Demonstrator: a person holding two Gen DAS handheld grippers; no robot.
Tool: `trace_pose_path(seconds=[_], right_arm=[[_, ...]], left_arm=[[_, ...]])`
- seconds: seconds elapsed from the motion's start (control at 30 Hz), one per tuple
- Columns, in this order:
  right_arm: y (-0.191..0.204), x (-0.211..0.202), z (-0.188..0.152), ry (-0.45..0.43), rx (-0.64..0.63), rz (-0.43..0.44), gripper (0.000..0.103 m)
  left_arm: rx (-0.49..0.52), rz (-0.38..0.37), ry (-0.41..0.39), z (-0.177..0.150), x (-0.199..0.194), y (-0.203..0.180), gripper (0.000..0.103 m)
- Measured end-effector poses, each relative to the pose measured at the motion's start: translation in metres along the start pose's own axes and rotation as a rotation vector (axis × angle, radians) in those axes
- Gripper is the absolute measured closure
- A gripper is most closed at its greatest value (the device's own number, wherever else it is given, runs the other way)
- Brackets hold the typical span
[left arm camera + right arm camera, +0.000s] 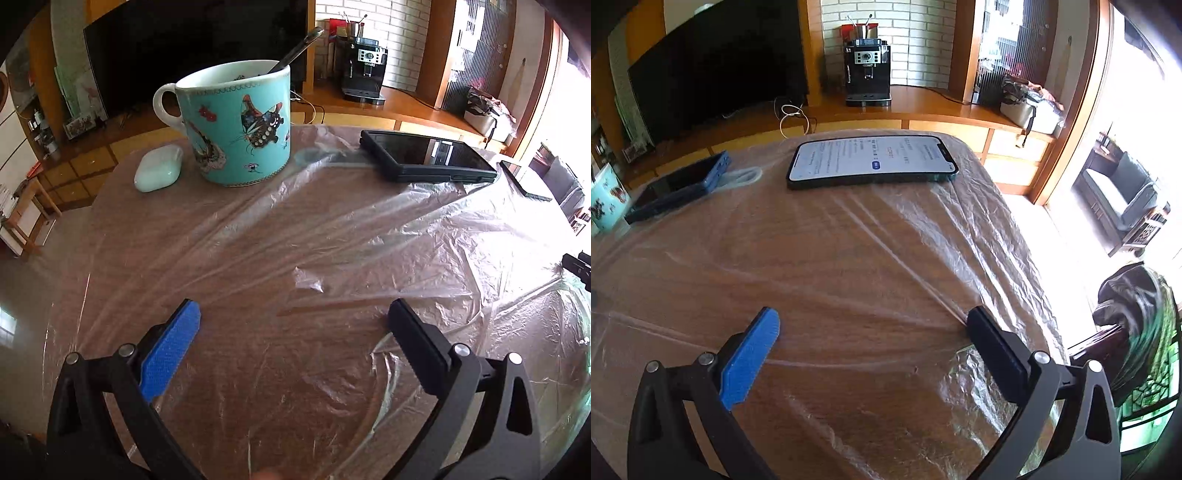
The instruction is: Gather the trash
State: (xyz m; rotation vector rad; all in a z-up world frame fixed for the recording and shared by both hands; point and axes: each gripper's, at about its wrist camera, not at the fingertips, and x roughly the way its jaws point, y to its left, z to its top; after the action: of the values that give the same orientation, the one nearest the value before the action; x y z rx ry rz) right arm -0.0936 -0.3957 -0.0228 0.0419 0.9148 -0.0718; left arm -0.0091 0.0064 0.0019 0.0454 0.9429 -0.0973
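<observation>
Plastic film (332, 229) lies crinkled across the whole wooden tabletop (849, 258), reaching its far edge. Left claw (293, 314) and right claw (871, 325) both hang spread above it, pinching nothing. Near the far edge stand a butterfly mug (236, 125), an earbud case (158, 168) and two phones (871, 160).

Brown wood-grain table (849, 266) under a clear, wrinkled plastic sheet (332, 229).

On the sheet stand a turquoise butterfly-patterned ceramic mug (236, 125), a pale mint rounded earbud case (158, 168) just beside it, a black folded phone-like device (428, 157), and a dark-framed smartphone with a lit screen (873, 162) near the far edge.
</observation>
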Motion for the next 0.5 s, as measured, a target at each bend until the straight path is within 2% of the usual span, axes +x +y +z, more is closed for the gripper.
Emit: trace_pose_path(seconds=[0.5], right_arm=[[0.0006,0.0002,0.0002,0.0,-0.001,-0.001,0.004]], left_arm=[[0.0,0.0,0.0,-0.0004,0.0001,0.0012,0.001]])
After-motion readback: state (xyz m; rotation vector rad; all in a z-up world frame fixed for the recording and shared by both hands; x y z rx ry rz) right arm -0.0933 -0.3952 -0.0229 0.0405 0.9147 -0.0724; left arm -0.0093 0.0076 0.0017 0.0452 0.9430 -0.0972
